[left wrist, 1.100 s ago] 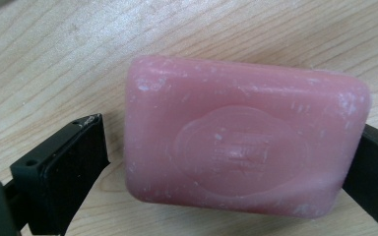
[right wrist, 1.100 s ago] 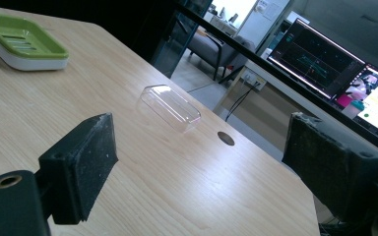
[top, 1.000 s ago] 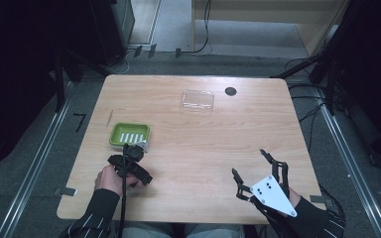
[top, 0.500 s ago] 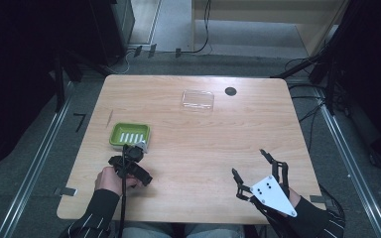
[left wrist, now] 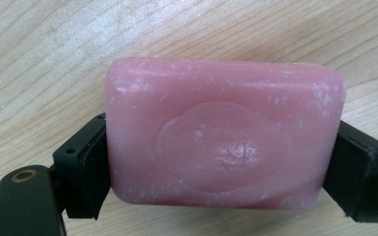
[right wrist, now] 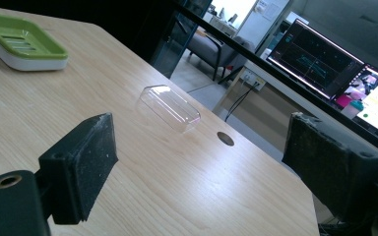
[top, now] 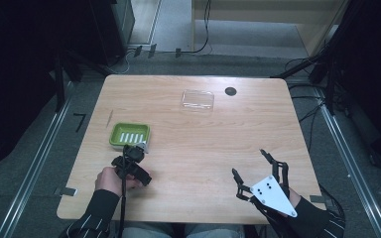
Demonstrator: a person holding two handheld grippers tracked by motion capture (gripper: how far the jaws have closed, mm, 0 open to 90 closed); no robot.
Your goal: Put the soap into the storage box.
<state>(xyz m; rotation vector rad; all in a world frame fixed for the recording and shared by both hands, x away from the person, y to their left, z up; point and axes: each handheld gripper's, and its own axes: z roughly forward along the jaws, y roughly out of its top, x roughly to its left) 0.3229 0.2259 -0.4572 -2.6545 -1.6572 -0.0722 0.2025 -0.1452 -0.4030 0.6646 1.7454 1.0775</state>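
Wooden desk [top: 198, 148], light grain. Green soap dish [top: 129, 135] on white base near left edge. Clear plastic lid [top: 197, 99] at far side, small dark round hole [top: 230, 91] just beside. Lit monitors [right wrist: 320, 56] behind desk.

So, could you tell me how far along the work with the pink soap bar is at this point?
Done: the left gripper has just closed its jaws on the pink soap bar, pads pressing both ends. In hand: the bar sits low over the table, just in front of the green soap dish. Left, probably: carrying it into the dish, which holds nothing, and perhaps fitting the clear lid. The right gripper waits open.
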